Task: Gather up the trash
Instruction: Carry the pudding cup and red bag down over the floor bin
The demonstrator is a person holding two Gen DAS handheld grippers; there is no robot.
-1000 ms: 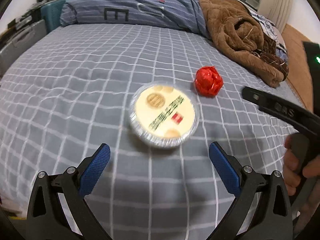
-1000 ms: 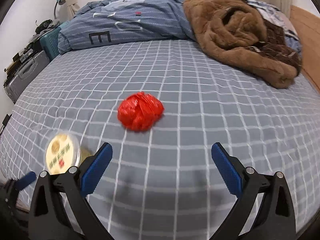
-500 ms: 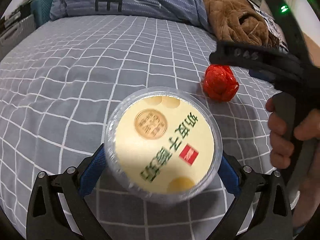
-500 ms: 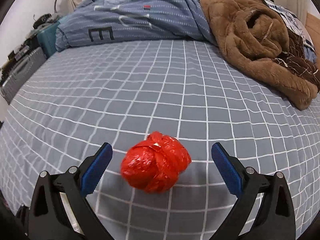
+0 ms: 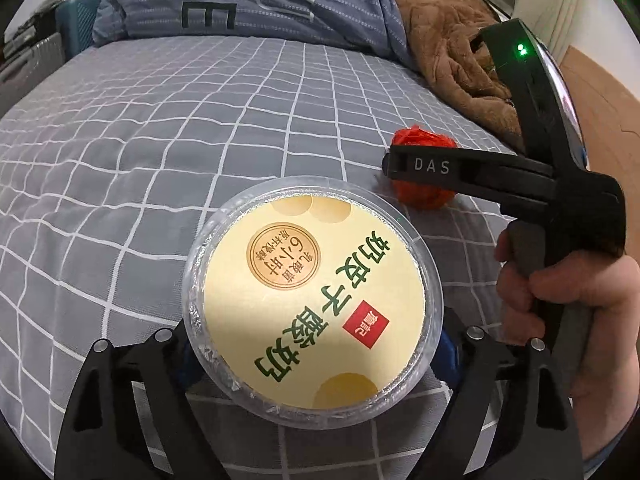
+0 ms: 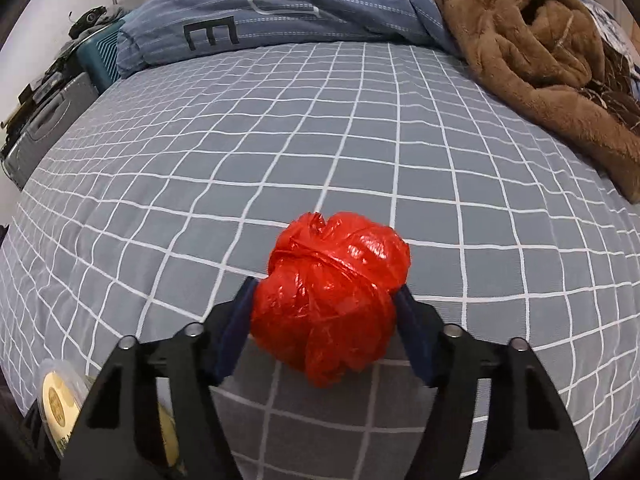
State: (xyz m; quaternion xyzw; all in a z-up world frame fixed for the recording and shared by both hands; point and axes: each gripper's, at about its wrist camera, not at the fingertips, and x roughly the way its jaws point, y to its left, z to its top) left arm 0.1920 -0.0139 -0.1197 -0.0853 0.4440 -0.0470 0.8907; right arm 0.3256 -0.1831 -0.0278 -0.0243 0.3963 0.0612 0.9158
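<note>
A round clear-lidded yoghurt cup (image 5: pixel 312 296) with a cream label stands on the grey checked bed sheet (image 5: pixel 160 140). It sits between the fingers of my left gripper (image 5: pixel 316 348). The jaws are closing and the blue pads (image 5: pixel 188 360) lie against its sides, mostly hidden under the lid. A crumpled red plastic bag ball (image 6: pixel 332 292) lies on the sheet between the pads (image 6: pixel 236 320) of my right gripper (image 6: pixel 324 320), whose jaws are closing and pressing its sides. The left wrist view shows that gripper's black finger (image 5: pixel 440 166) across the ball (image 5: pixel 424 200) and the person's hand (image 5: pixel 560 292).
A brown fleece blanket (image 6: pixel 540 48) is heaped at the far right of the bed. A blue striped duvet (image 6: pixel 280 4) lies along the far end. Beyond the bed's left edge stand a teal case (image 6: pixel 98 56) and a grey suitcase (image 6: pixel 44 128).
Both grippers came down and forward over their objects. The cup went from ahead of the left fingers to between them; the red ball likewise for the right. Both pairs of jaws have narrowed.
</note>
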